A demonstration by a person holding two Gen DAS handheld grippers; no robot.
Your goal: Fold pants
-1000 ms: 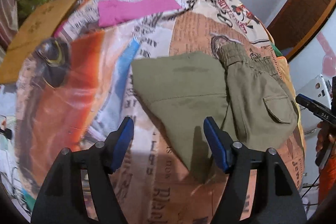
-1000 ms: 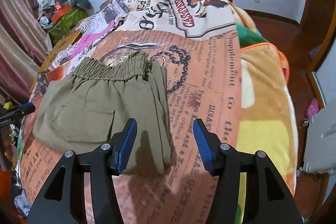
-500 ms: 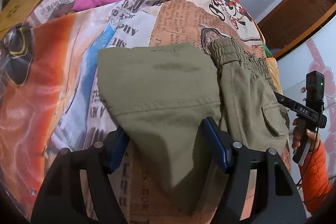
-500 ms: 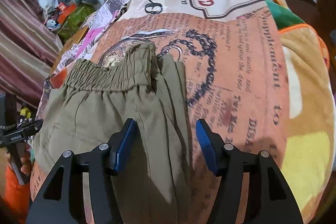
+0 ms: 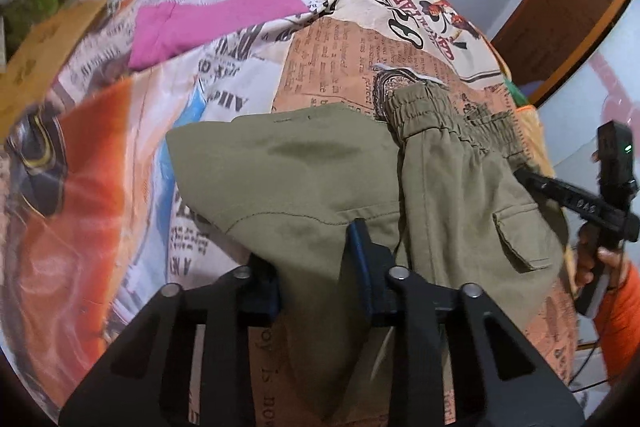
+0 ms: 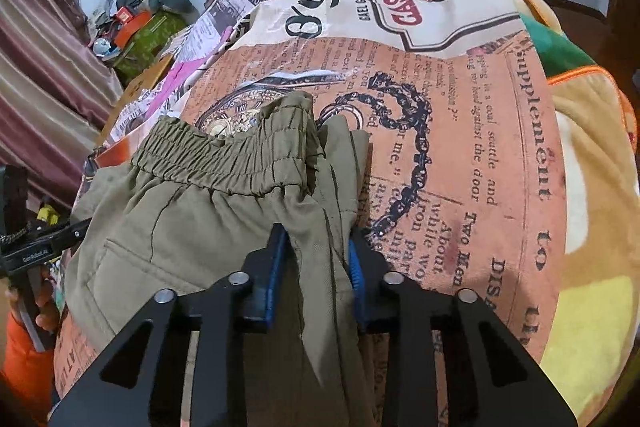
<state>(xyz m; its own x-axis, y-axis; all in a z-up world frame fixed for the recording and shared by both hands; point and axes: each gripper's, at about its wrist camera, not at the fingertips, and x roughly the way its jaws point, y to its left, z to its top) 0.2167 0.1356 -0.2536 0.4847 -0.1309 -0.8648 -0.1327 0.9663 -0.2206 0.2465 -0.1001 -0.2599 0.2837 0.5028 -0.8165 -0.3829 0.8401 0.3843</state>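
Olive green pants (image 5: pixel 304 171) lie partly folded on a bed with a newspaper-print cover (image 5: pixel 340 67). The elastic waistband (image 5: pixel 432 115) points to the far side, with a flap pocket (image 5: pixel 516 239) at the right. My left gripper (image 5: pixel 316 267) is shut on the near edge of the folded leg part. In the right wrist view the same pants (image 6: pixel 192 211) show with the waistband (image 6: pixel 224 159) bunched. My right gripper (image 6: pixel 316 267) is shut on the pants' right edge near the hip. The right gripper's body also shows in the left wrist view (image 5: pixel 576 203).
A pink garment (image 5: pixel 212 23) lies on the far side of the bed. A cardboard piece (image 5: pixel 36 63) and a clutter pile (image 6: pixel 136 27) are at the far left. A striped curtain (image 6: pixel 36 99) hangs left. A yellow blanket (image 6: pixel 592 267) lies at the bed's right.
Both grippers have moved forward onto the pants and closed on the fabric: the left on the folded leg edge, the right on the hip edge. The cloth now bunches between the jaws.
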